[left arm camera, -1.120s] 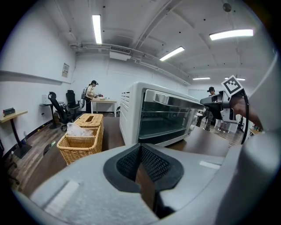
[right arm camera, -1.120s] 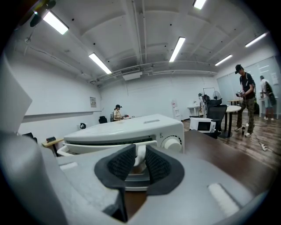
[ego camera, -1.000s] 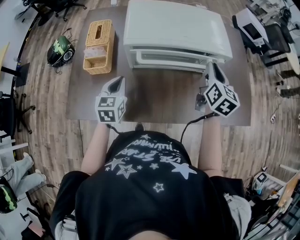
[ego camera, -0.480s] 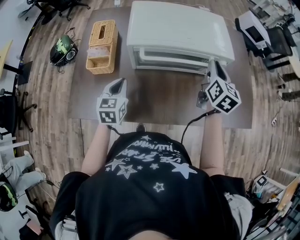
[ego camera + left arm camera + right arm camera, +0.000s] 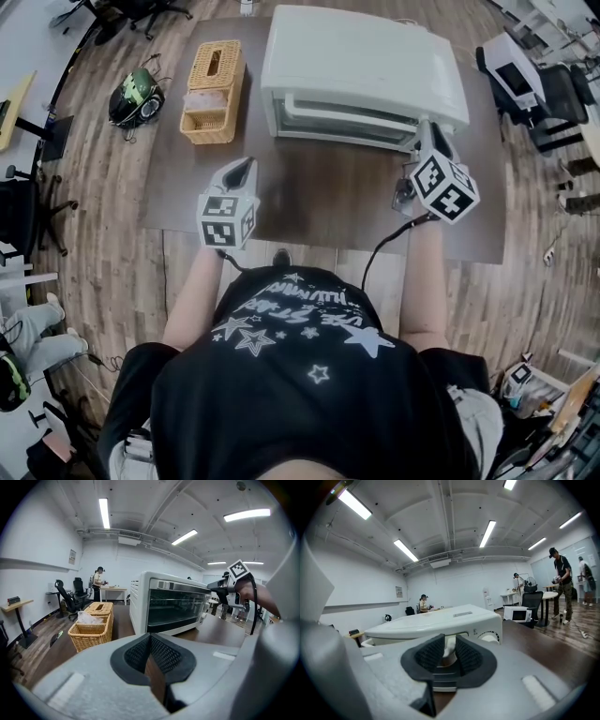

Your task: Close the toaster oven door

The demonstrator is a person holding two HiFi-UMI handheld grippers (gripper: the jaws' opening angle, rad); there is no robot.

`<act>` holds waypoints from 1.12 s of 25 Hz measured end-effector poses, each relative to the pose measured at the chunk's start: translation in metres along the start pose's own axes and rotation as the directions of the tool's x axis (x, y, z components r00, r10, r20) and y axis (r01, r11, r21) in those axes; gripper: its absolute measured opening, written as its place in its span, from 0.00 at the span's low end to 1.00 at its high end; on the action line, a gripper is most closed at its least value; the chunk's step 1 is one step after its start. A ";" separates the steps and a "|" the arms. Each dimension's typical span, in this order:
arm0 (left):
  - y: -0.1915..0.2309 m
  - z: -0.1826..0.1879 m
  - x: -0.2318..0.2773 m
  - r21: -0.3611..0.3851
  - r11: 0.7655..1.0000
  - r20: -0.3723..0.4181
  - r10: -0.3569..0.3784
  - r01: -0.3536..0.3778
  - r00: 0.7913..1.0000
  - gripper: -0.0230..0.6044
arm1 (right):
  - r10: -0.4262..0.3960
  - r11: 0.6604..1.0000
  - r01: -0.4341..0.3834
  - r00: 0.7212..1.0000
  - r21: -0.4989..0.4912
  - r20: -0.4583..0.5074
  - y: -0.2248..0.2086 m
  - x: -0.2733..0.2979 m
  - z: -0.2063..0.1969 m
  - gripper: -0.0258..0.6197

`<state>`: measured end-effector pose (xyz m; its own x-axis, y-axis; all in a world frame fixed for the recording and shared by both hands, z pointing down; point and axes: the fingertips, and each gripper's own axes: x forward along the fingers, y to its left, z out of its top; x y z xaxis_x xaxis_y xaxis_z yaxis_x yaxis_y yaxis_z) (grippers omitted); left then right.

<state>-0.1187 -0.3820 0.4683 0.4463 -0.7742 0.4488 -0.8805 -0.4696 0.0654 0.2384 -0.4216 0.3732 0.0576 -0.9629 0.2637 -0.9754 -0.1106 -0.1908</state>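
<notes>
Step in hand: finishing the close. My right gripper [image 5: 427, 134] is at the upper right front corner of the white boxy toaster oven [image 5: 366, 66], beside its knobs.
Door: the dark glass door [image 5: 176, 606] looks upright and flush with the front; I judge it shut or nearly so.
Where it is: at the far side of the dark brown table [image 5: 319, 202], right of a woven wicker basket [image 5: 211, 89].
Right gripper: pads slightly parted, white oven casing showing through the gap, nothing clamped that I can make out.
Left gripper [image 5: 242, 166]: clenched, empty, hovering low above the table, well apart from the oven.
Next move: a light push at the top edge to confirm the latch, then back off.
</notes>
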 end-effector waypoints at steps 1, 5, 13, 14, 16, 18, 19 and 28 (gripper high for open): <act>-0.002 0.001 -0.003 0.003 1.000 0.003 0.002 -0.002 1.000 0.05 | 0.004 1.000 -0.004 1.000 0.002 -0.002 0.000 0.000 0.000 0.16; -0.011 0.003 -0.015 0.014 1.000 0.016 0.011 -0.011 1.000 0.05 | 0.027 1.000 -0.027 1.000 0.014 -0.001 -0.001 -0.003 0.001 0.16; -0.036 0.004 -0.049 0.027 0.999 0.052 0.034 -0.036 0.998 0.05 | 0.089 0.996 -0.089 0.996 -0.013 0.025 0.006 -0.043 0.003 0.22; -0.041 0.003 -0.055 0.026 0.999 0.054 0.037 -0.039 0.998 0.05 | 0.097 0.995 -0.096 0.995 -0.017 0.027 0.006 -0.051 0.002 0.22; -0.051 -0.001 -0.067 0.025 0.999 0.055 0.042 -0.044 0.998 0.05 | 0.115 0.993 -0.115 0.993 -0.022 0.027 0.006 -0.068 0.000 0.22; -0.064 -0.007 -0.080 0.027 0.999 0.055 0.046 -0.047 0.997 0.05 | 0.136 0.991 -0.136 0.990 -0.021 0.022 0.005 -0.088 -0.006 0.22; -0.071 -0.009 -0.087 0.029 0.998 0.055 0.047 -0.049 0.997 0.05 | 0.147 0.989 -0.147 0.989 -0.020 0.019 0.004 -0.099 -0.010 0.22; -0.132 -0.055 -0.160 0.011 0.998 0.019 0.068 -0.068 0.998 0.05 | 0.235 0.970 -0.236 0.972 -0.052 -0.010 -0.005 -0.196 -0.058 0.17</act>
<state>-0.0824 -0.1729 0.4373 0.3885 -0.8123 0.4349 -0.9069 -0.4206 0.0245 0.2194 -0.2184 0.3775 -0.1758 -0.9593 0.2211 -0.9712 0.1323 -0.1982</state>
